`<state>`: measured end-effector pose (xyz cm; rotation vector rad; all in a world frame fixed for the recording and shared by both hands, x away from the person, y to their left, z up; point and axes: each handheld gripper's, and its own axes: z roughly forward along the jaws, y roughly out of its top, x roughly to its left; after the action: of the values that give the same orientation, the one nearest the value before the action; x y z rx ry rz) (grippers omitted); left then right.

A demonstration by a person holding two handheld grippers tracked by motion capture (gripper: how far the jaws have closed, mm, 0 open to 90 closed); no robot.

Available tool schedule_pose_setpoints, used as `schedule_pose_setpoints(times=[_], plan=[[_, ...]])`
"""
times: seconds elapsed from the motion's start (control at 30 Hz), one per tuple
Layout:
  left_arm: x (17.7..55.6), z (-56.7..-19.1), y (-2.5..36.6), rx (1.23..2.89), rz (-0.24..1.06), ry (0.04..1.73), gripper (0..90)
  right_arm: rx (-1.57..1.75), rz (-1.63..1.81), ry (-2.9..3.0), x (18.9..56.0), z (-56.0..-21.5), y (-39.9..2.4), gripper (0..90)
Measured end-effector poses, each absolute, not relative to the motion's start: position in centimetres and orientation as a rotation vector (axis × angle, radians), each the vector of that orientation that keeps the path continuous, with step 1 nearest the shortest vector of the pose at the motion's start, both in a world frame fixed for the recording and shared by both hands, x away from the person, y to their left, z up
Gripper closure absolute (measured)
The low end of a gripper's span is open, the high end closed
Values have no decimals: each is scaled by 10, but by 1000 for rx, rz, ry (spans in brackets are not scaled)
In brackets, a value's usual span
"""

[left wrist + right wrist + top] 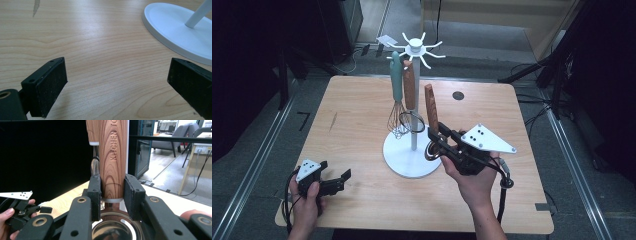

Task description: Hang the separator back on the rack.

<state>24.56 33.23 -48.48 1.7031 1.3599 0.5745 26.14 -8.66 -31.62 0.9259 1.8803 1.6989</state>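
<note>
Three utensils (410,85); one rack (414,50); two hand-held grippers (439,142).

Left gripper (343,176): black, flat rough pads, grey three-cornered plate with dark dots. Right gripper (113,192): black linked arms, brass-ringed pivots, black cable. Forearms bare, no sleeves.

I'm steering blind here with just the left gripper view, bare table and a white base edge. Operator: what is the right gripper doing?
Observer: The right gripper is shut on a wooden-handled utensil, gripping low on the handle just above its white collar.
Operator: What's on the stand above that white base?
Observer: On the white stand, a teal-handled whisk and another wooden-handled tool hang from the hooks.
Operator: Where's my left gripper relative to it?
Observer: The left gripper sits low by the table's near left edge, jaws open and holding nothing, apart from the stand's base.
</note>
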Motion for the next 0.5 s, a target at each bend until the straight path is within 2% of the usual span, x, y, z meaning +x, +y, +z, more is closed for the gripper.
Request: schedule_pose_setpoints(times=[0.5], plan=[[246,-485,332,1705,573,1361,26,930,1729,1830,260,-305,-86,712]])
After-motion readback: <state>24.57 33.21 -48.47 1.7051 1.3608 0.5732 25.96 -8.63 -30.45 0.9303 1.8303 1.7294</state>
